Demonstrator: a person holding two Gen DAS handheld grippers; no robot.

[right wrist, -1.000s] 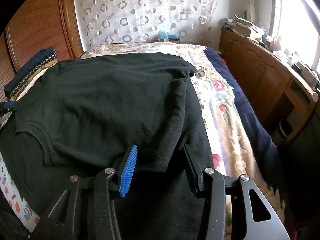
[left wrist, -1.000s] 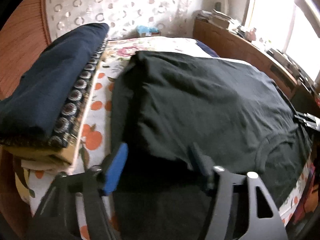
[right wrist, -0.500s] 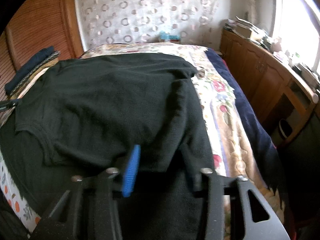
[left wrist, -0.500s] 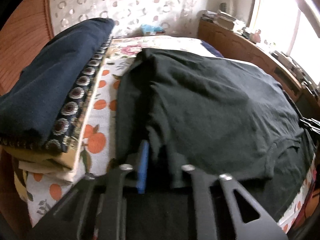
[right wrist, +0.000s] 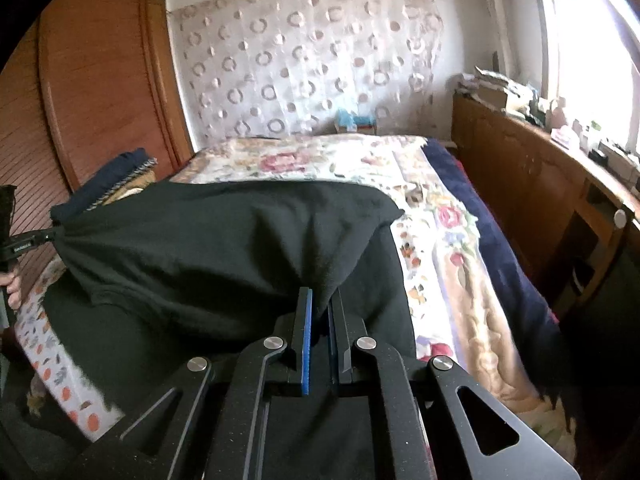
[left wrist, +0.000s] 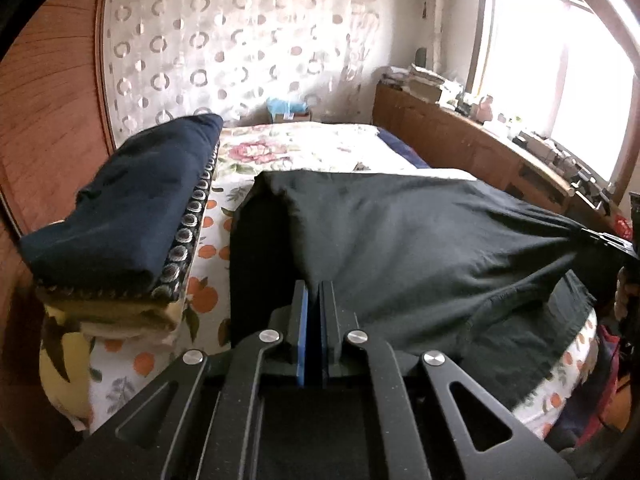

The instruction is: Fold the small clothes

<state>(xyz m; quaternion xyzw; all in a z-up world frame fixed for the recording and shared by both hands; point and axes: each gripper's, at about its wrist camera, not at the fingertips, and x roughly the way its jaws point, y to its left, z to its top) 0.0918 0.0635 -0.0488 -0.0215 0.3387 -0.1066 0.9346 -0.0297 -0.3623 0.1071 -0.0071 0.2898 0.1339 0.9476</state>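
**Both tools pinch the near edge of a black T-shirt above the bed**

The bed [left wrist: 320, 148] fills the room's middle, covered by a floral spread with an orange-fruit print along its near side. A wooden wardrobe [right wrist: 100, 92] stands to the left, a circle-patterned curtain [right wrist: 304, 60] hangs behind the headboard end, and a long wooden sideboard [right wrist: 532, 184] runs under the bright window on the right.

Across the bed lies the black T-shirt [left wrist: 420, 240], its upper layer pulled up off the lower one so that it hangs in a taut sheet between two gripped points. Beside it, on the left edge of the bed, sits a stack of folded clothes [left wrist: 132, 216] topped by a navy piece.

The left tool [left wrist: 314, 304] tilts downward over the near side of the bed, its blue-faced pads pressed together with the shirt's edge caught between them. The right tool [right wrist: 320, 308] has the same downward tilt, jaws narrowed onto a bunched fold of the same black cloth. In the left wrist view the right tool [left wrist: 608, 240] shows at the far right, fabric stretched to its tip. In the right wrist view the left tool [right wrist: 32, 242] appears at the far left, with fingers of a hand [right wrist: 12, 284] below it.
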